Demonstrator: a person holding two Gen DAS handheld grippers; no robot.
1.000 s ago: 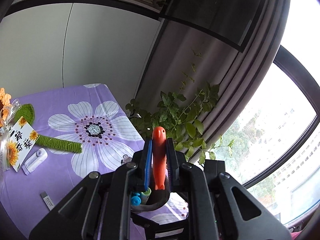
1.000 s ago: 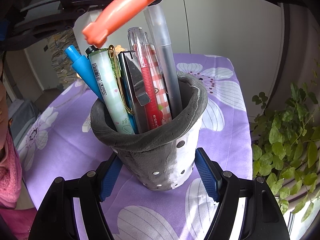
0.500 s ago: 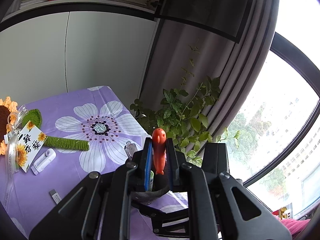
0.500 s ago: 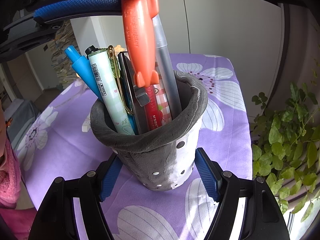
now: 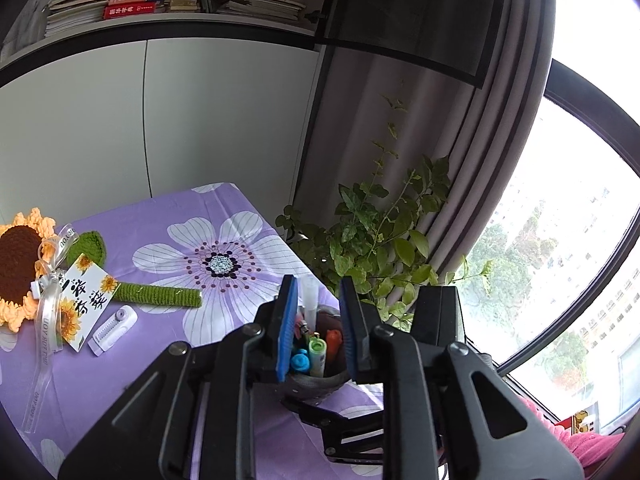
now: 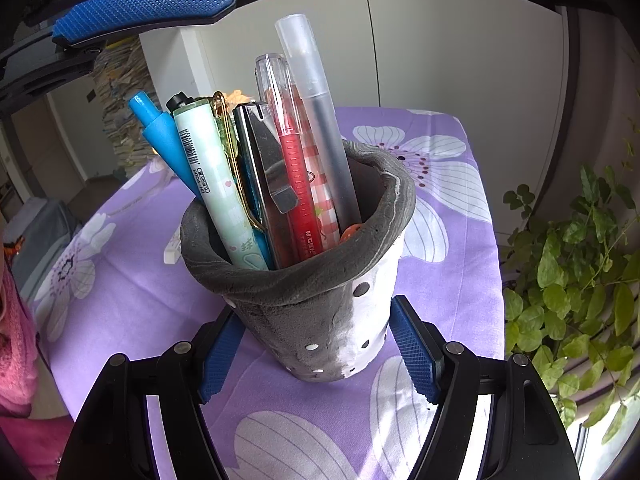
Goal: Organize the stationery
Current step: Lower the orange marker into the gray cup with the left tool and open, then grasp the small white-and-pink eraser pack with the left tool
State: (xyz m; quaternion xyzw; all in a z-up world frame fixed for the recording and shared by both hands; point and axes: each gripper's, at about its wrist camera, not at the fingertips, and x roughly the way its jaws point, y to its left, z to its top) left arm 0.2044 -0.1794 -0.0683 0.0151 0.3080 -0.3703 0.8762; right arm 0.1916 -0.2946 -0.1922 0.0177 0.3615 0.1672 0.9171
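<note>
A grey and white pen holder (image 6: 320,296) stands on the purple flowered tablecloth (image 6: 132,304). Several pens stick up in it. The orange highlighter (image 5: 333,345) now sits low inside it, only its top showing (image 6: 352,232). My right gripper (image 6: 316,354) grips the holder at its base, one pad on each side. My left gripper (image 5: 318,320) hangs open and empty right above the holder (image 5: 316,376); one of its blue pads also shows at the top of the right wrist view (image 6: 148,4).
A crocheted sunflower (image 5: 20,268) with a green stem (image 5: 160,294) and a card lies at the left. A white correction tape (image 5: 114,324) lies beside it. A leafy plant (image 5: 380,240) stands past the table's right edge by the window.
My left gripper lowered the orange highlighter into the holder, opened and let it go. The highlighter dropped down among the pens. My right gripper kept its hold.
</note>
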